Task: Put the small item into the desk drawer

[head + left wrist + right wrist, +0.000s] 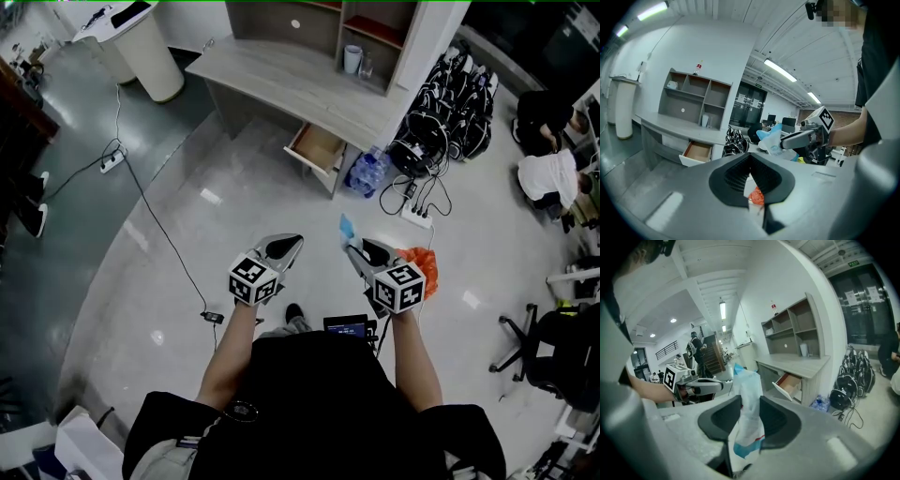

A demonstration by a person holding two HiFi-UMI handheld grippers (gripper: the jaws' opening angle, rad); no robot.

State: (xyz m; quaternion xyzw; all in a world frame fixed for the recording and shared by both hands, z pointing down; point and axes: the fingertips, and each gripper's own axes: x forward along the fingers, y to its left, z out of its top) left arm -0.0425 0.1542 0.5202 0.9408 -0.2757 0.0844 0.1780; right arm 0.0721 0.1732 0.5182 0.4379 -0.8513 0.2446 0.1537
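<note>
One blue-and-white sachet (746, 399) pinched upright in the right gripper (354, 246), well short of the desk (281, 73) and its pulled-out drawer (316, 148). Left gripper (289, 246) alongside, jaws pressed together on nothing. Both up over glossy floor (187, 234).

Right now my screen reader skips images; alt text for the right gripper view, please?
The right gripper has its jaws shut on a white-and-blue packet. Beyond stands a desk with its drawer open; the left gripper is also visible.
</note>
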